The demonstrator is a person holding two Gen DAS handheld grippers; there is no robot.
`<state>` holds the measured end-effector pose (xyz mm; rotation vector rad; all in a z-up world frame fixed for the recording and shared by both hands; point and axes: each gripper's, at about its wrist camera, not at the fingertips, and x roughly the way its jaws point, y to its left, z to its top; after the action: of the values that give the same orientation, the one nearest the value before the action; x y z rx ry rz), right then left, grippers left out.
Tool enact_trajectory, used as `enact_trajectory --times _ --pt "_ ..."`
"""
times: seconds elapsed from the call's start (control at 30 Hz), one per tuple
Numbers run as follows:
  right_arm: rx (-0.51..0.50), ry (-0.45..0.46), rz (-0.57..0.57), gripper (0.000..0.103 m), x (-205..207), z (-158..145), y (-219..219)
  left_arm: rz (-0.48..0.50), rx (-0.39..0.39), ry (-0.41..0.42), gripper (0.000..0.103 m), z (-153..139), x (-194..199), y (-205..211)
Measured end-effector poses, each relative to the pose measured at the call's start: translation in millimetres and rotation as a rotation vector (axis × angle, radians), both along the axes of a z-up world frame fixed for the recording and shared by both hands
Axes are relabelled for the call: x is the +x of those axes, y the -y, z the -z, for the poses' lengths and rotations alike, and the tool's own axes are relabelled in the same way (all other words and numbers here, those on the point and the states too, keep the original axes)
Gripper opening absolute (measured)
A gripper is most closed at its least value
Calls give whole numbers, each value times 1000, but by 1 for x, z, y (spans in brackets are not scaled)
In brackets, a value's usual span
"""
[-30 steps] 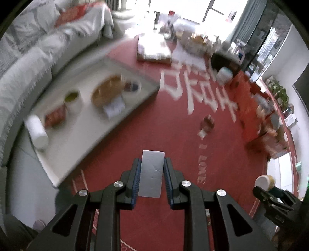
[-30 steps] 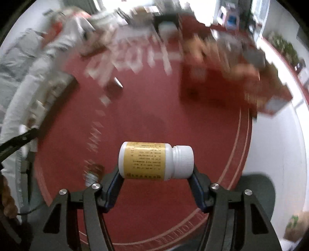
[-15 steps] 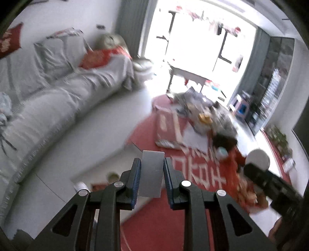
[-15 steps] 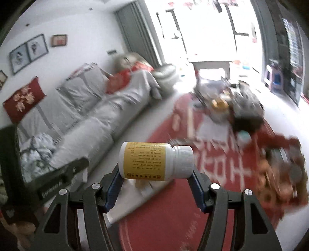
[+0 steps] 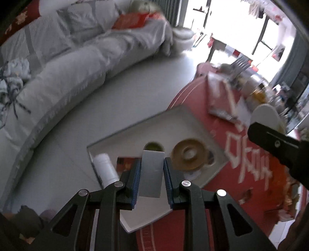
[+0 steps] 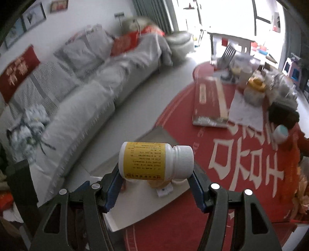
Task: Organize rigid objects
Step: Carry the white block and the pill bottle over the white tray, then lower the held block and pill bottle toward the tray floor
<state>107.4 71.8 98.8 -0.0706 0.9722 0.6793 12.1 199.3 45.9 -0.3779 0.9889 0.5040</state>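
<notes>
Tray [image 5: 135, 133] — several items placed | left gripper [image 5: 152, 174] clamps grey card [image 5: 151, 170] | right gripper [image 6: 154, 181] grips pill bottle [image 6: 154, 161] — both unplaced

A long grey sofa [image 6: 81, 104] curves along the wall, up and to the left of the gripper, with red cushions [image 6: 17, 71] at its back and a crumpled cloth [image 6: 29, 123] on its seat. Pale grey floor [image 5: 115, 100] lies between the sofa and a round red rug [image 6: 251, 193] with big white characters, ahead and to the right. Framed pictures [image 6: 32, 16] hang high on the wall. A bright window [image 6: 222, 15] glares at the far end.
</notes>
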Motion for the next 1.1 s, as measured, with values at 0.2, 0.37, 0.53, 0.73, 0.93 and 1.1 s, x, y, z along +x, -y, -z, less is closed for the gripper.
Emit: enact_trajectory --times 0.2,0.37,0.53,0.73,0.93,1.1 --pt "-88 -53 -15 65 13 39 -18 -30 -9 -65 25 32 9 -11" --pt "-115 -76 -24 65 15 50 -28 -39 -15 -84 25 41 14 -13" --pt "-128 -82 -40 65 17 53 -35 -39 -18 -96 25 43 14 -15" --pt "-134 -90 -41 65 18 56 -41 -39 -24 -105 25 47 17 -16" --pt "-140 -90 -44 65 19 56 -41 -39 -27 -105 25 47 17 -16" --pt "-141 -92 -49 65 18 56 -43 -37 -26 -110 25 50 17 -15"
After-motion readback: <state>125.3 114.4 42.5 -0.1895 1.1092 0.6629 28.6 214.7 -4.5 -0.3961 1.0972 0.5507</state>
